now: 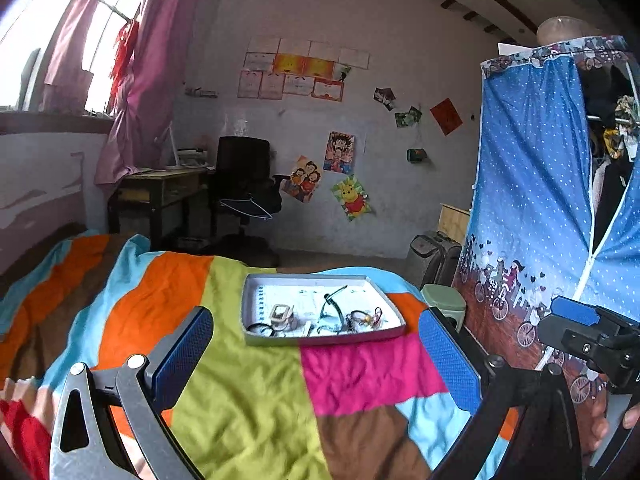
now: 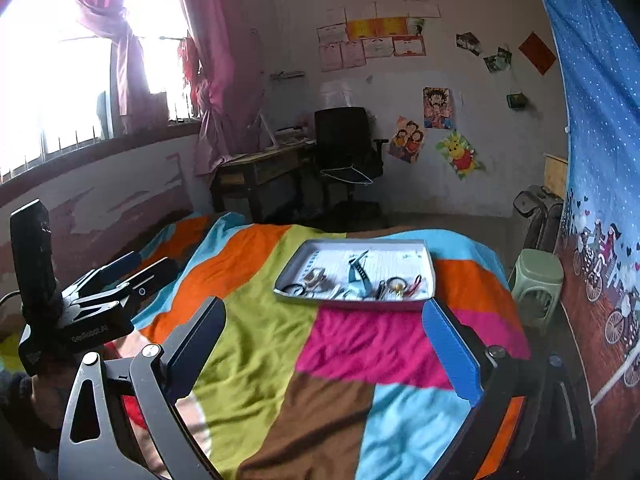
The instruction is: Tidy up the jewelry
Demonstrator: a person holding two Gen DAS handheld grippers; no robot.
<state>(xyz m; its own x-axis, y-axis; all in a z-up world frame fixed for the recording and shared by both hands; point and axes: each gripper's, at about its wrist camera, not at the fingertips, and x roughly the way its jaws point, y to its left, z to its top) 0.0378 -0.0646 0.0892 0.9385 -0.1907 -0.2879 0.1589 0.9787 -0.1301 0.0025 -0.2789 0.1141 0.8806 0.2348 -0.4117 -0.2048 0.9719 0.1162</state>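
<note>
Daylight floods in through the window (image 2: 60, 80) far left of the fingers, burning out to pure white in both views and backlighting the pink curtains (image 2: 216, 60). The far wall (image 1: 400, 120) sits in a dim, purplish cast. Ahead of the fingers, the striped bedspread (image 1: 248, 380) is evenly lit, with soft shadows in its creases. Fisheye bending curves walls and ceiling; corners fall to black. Small objects in the tray (image 1: 394, 322) are slightly soft.
</note>
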